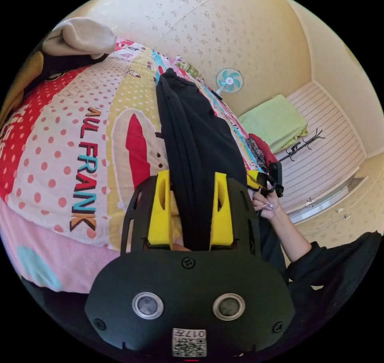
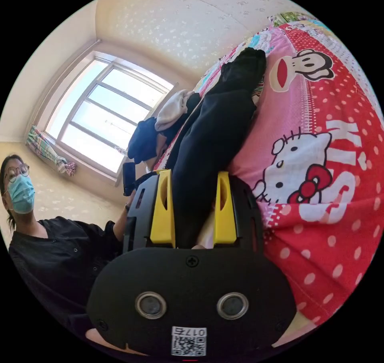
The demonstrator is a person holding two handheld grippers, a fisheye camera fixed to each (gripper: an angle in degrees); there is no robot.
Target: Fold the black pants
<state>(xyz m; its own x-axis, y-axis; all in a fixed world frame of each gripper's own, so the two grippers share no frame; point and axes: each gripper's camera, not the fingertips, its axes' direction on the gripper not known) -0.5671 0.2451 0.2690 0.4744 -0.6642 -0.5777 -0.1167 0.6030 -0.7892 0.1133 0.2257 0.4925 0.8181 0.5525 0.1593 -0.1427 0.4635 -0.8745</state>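
Bed [image 1: 60, 147] w/ bright cartoon-print cover, red/pink/yellow w/ polka dots, sits just past the left gripper's view and runs away from it. Far end of bed: heap of clothes [image 1: 76, 39], cream and dark. Walls [image 1: 224, 31] cream w/ small floral pattern. Small teal fan [image 1: 229, 80] beyond the bed, near the wall. Beside it a light-green cloth [image 1: 276, 121] over some furniture; a dark branch-shaped rack [image 1: 302, 144] next to that. In right gripper view, big multi-pane window [image 2: 108, 115] off to the side, strong daylight; plaid curtain [image 2: 46, 151] bunched at its edge.
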